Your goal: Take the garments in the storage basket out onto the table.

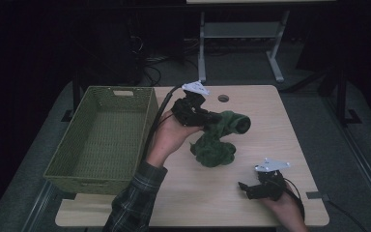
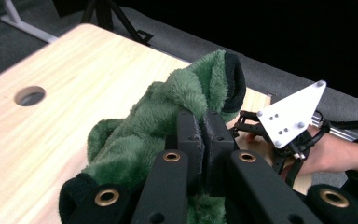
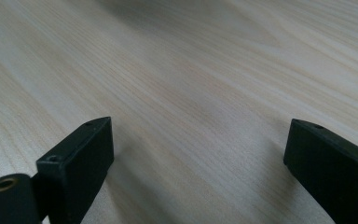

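The fingers (image 2: 200,140) of the left gripper (image 1: 192,110) are clamped on a green fleece garment (image 1: 217,137), held trailing above the desk (image 1: 270,125) centre, and should be raised clear before swinging toward the left-edge basket (image 1: 101,137); right gripper (image 1: 258,188) is held open, idle.

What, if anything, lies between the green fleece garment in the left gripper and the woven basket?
Nothing visible: bare table separates the green fleece garment, pinched in the left gripper, from the open woven basket at the left.
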### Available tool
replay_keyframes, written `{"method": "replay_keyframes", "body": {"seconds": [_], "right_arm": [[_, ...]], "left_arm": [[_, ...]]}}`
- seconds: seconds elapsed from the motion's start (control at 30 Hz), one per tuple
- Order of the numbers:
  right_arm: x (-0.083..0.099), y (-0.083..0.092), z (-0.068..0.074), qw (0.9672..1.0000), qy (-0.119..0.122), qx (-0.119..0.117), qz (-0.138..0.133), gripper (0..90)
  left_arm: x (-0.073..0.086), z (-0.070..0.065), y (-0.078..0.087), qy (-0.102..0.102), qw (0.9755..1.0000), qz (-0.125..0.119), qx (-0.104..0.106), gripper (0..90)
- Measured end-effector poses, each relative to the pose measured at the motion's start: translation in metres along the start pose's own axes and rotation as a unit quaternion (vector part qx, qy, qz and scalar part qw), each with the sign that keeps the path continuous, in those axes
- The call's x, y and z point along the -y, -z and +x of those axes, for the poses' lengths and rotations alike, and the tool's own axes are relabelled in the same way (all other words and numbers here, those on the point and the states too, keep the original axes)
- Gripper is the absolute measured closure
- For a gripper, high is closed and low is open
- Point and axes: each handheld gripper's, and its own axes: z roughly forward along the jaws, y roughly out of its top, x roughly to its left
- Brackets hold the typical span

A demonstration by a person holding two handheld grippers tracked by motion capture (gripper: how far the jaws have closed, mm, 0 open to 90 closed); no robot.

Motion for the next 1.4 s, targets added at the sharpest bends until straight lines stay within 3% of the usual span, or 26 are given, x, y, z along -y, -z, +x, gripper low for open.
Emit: {"method": "replay_keyframes", "body": {"seconds": [0.13,0.37,0.83,0.93,1.0,1.03,1.2,1.4], "right_arm": [[0.0,0.0,0.0,1.0,0.0,0.0,0.0,7.9],[0.0,0.0,0.0,1.0,0.0,-0.001,0.0,7.9],[0.0,0.0,0.0,1.0,0.0,-0.001,0.0,7.9],[0.0,0.0,0.0,1.0,-0.002,-0.002,-0.001,7.9],[0.0,0.0,0.0,1.0,-0.002,-0.002,0.001,7.9],[0.0,0.0,0.0,1.0,-0.002,-0.002,0.001,7.9],[0.0,0.0,0.0,1.0,-0.003,-0.002,0.001,7.9],[0.0,0.0,0.0,1.0,-0.001,-0.001,0.001,7.9]], "left_arm": [[0.009,0.0,-0.023,0.004,0.9999,0.014,0.008,87.6],[0.034,0.011,-0.07,0.032,0.9983,0.04,0.027,87.5],[0.077,0.028,-0.13,0.058,0.9929,0.1,0.028,86.7],[0.079,0.029,-0.132,0.057,0.9937,0.094,0.021,78.2],[0.077,0.028,-0.127,0.049,0.9944,0.092,0.015,61.1],[0.076,0.028,-0.125,0.045,0.9948,0.09,0.012,61.1],[0.072,0.021,-0.108,0.033,0.9959,0.085,0.003,43.9],[0.074,0.011,-0.09,0.016,0.9964,0.083,-0.005,42.3]]}}
